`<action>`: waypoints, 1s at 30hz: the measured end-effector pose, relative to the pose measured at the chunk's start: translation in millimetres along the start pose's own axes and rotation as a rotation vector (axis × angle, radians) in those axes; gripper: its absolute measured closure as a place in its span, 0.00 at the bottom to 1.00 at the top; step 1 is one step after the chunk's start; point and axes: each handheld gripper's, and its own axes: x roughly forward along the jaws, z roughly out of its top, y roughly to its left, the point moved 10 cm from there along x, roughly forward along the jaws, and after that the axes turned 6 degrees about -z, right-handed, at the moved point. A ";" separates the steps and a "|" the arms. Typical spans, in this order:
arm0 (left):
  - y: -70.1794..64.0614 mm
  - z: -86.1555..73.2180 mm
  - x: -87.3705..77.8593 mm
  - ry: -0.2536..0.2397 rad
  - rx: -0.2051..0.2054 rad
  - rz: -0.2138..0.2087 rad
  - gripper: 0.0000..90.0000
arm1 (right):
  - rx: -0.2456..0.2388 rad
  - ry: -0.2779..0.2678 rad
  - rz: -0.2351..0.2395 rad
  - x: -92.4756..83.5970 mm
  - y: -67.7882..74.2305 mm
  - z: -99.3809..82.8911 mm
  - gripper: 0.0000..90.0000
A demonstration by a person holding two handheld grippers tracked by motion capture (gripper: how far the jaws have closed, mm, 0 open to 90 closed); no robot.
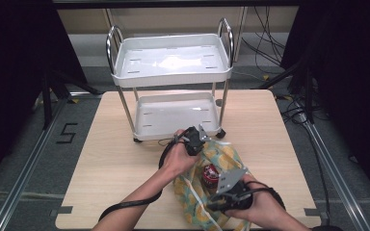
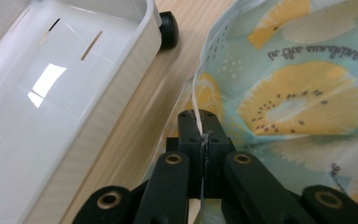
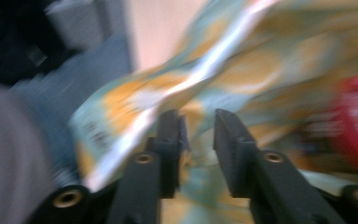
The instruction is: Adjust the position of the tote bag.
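White cart just beyond fruit-print bag.

A pale blue-green fabric bag printed with yellow fruit slices and dark seeds holds a red can. The cart is glossy white with chrome posts; the worktop is light wood; both claws are black.

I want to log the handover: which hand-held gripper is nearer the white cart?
Left. The left hand-held gripper is just beside the cart; the right hand-held gripper sits nearer the person.
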 end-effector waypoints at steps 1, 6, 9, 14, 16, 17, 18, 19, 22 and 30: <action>-0.2 0.0 0.1 -0.001 0.001 0.002 0.99 | 0.019 -0.036 -0.051 -7.2 -11.7 5.8 0.71; -2.1 -0.7 0.3 0.000 0.018 0.009 0.99 | 0.060 -0.075 -0.318 -33.3 -66.7 10.7 0.59; -2.8 -1.8 1.3 0.002 0.026 0.014 0.99 | 0.120 -0.080 -0.339 -34.0 -79.0 6.1 0.53; -1.7 -1.6 3.2 -0.001 0.034 0.024 0.98 | 0.099 -0.019 -0.354 -16.2 -88.3 -8.4 0.55; -2.6 -1.9 3.7 -0.003 0.031 0.025 0.97 | 0.078 0.019 -0.386 -13.7 -94.8 -13.7 0.72; -2.8 -2.1 3.1 -0.001 0.033 0.027 0.97 | 0.104 0.040 -0.385 -13.3 -94.9 -16.4 0.81; -3.1 -2.2 2.2 -0.001 0.032 0.024 0.96 | 0.121 0.039 -0.385 -12.5 -96.3 -16.6 0.88; -2.6 -0.6 0.6 -0.017 0.032 0.030 0.94 | 0.143 0.041 -0.387 -12.2 -97.4 -16.8 0.92; -6.1 4.2 -9.4 -0.064 0.014 0.013 0.83 | 0.164 0.040 -0.388 -11.8 -101.2 -15.7 0.98; -24.6 7.9 -69.8 -0.138 0.057 -0.053 0.49 | 0.200 0.047 -0.388 -11.8 -103.7 -15.0 0.99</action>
